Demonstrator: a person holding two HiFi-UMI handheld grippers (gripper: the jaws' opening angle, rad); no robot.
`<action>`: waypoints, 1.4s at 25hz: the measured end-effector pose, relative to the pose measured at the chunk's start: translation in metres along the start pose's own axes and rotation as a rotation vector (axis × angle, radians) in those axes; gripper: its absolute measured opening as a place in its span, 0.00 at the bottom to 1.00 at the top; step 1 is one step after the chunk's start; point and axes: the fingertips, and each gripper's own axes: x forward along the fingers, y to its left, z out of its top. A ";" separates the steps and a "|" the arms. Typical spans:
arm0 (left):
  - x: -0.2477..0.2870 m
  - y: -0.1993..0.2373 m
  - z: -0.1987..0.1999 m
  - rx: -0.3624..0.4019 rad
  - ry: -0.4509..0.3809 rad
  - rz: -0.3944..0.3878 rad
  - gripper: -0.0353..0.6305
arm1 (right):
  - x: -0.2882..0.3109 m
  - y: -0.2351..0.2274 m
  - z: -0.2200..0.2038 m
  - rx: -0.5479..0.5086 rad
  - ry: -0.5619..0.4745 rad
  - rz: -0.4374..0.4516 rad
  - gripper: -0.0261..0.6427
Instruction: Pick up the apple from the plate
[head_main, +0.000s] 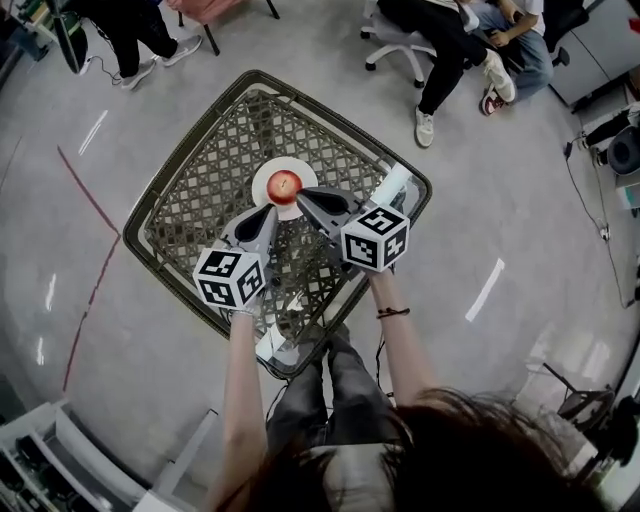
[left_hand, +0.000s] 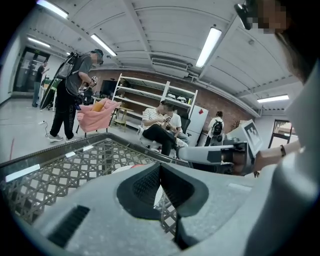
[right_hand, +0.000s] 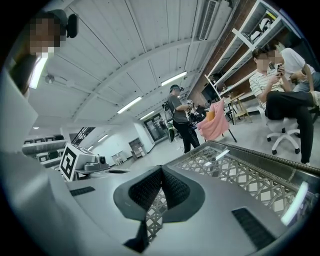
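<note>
Head view: we look steeply down on a lattice table (head_main: 205, 190). A white plate (head_main: 262, 187) sits at its middle with the red apple (head_main: 285, 184) on it. Both arms reach forward from the bottom of the frame. The left gripper (head_main: 270, 212) has its tip just short of the plate's near edge, with the apple a little ahead and to its right. The right gripper (head_main: 303, 194) has its tip over the plate's near rim, with the apple just ahead and to its left. Whether that tip touches the plate we cannot tell. Neither tip touches the apple.

Left gripper view: the jaws are pressed together, ribbed pads meeting, with nothing between them. A sliver of white plate and a trace of red show just over the left jaw's top edge. The right gripper lies across the frame to the right. Beyond the table, people sit and stand near shelves.

Right gripper view: these jaws are also pressed together and hold nothing. The lattice spreads ahead and to the right. The left gripper's marker cube shows at the left.
</note>
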 end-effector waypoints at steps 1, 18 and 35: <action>0.002 0.001 -0.002 0.000 0.004 0.001 0.07 | 0.001 -0.002 -0.002 0.002 0.001 -0.002 0.05; 0.023 0.025 -0.029 0.024 0.052 0.040 0.07 | 0.008 -0.028 -0.028 0.012 0.018 -0.017 0.05; 0.041 0.040 -0.047 0.066 0.052 0.062 0.25 | 0.014 -0.048 -0.056 0.046 0.024 -0.039 0.05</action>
